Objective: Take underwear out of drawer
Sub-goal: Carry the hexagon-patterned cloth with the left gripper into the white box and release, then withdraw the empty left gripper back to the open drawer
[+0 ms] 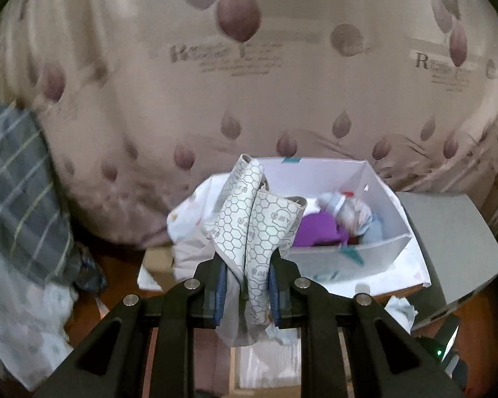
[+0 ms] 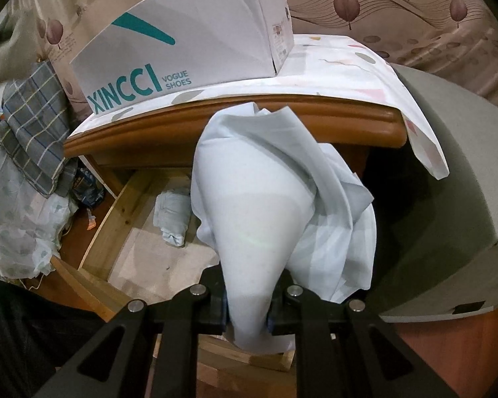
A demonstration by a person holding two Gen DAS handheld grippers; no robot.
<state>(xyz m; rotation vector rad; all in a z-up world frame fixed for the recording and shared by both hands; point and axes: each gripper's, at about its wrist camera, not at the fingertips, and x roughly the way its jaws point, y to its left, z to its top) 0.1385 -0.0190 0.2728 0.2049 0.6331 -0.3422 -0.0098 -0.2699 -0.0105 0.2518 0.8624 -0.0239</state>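
The right gripper [image 2: 247, 311] has its fingers clenched on a pale blue garment [image 2: 275, 205], which hangs lifted above the open wooden drawer [image 2: 123, 205]; one more folded pale piece [image 2: 172, 217] lies inside the drawer, toward its back. The left gripper [image 1: 245, 293] grasps a white garment with a hexagon print [image 1: 259, 222], held up in front of the white shoe box [image 1: 358, 179] that stands on the cloth-covered tabletop [image 2: 342, 63] above the drawer. I judge that the taking-out step is in hand for both pieces. The next move probably calls for carrying them clear of the drawer and putting them down, maybe into the box, and then returning for the folded piece.
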